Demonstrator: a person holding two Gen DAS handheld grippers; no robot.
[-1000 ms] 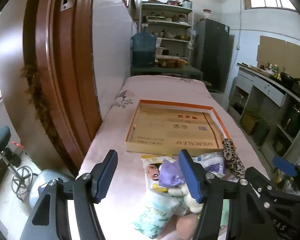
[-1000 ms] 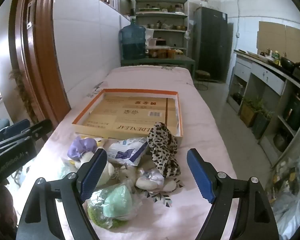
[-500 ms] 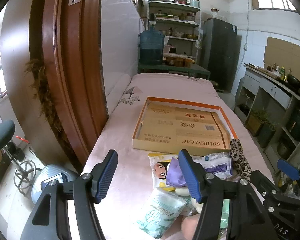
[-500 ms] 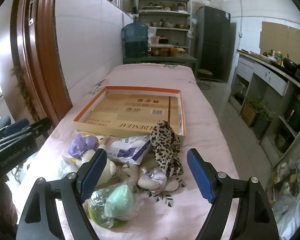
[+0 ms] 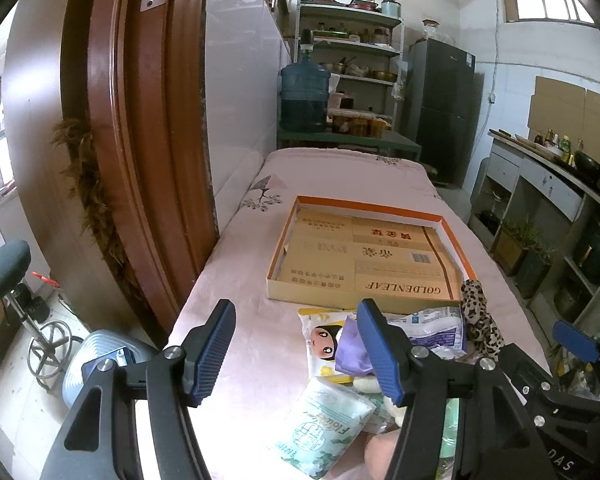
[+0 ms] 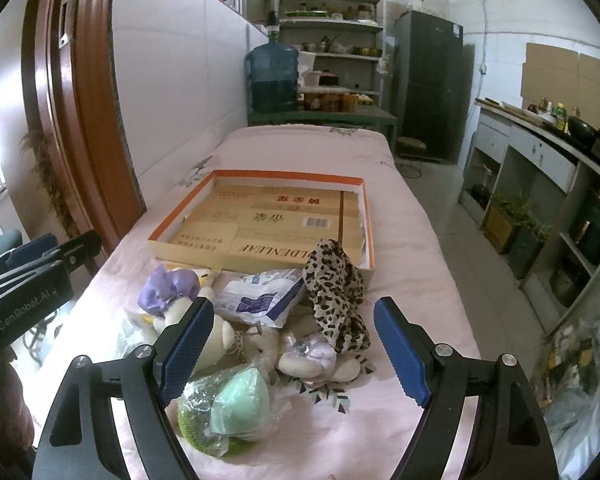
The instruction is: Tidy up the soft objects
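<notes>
Hovering low in the frame, the left gripper (image 5: pixel 296 354) has its blue pads spread wide with nothing between them, only pink tablecloth (image 5: pixel 236 280) showing through the gap. Right gripper (image 6: pixel 294 354) the same in its own view — jaws wide apart, empty, set above the pile of soft things at lower centre. Nearest its left pad: a clear bag holding a mint-green sponge (image 6: pixel 236 400) over something green and knitted, lower left of centre. Just above that, a cream plush toy (image 6: pixel 216 340) partly behind the pad, with a purple fabric piece (image 6: pixel 168 290) touching its upper side. Centre of frame, a white-and-blue plastic packet (image 6: pixel 260 298) lies beside a leopard-print cloth (image 6: pixel 336 300), whose upper end leans on the near wall of the cardboard tray (image 6: pixel 180 250). Small pale plush pieces (image 6: pixel 308 360) sit below the cloth, between the two pads. In the left wrist view the same heap falls at lower right: a tissue pack with green print (image 5: pixel 320 426) at bottom centre, a yellow-edged packet with a cartoon face (image 5: pixel 320 344) above it, touching the purple piece. Tray — orange-rimmed, lined with flattened printed cardboard — sits mid-frame beyond the heap, no soft item fully inside it. Brown door frame (image 5: pixel 140 160) fills the left; a blue water jug (image 5: pixel 304 96) and shelves (image 5: pixel 348 40) stand at upper centre.
</notes>
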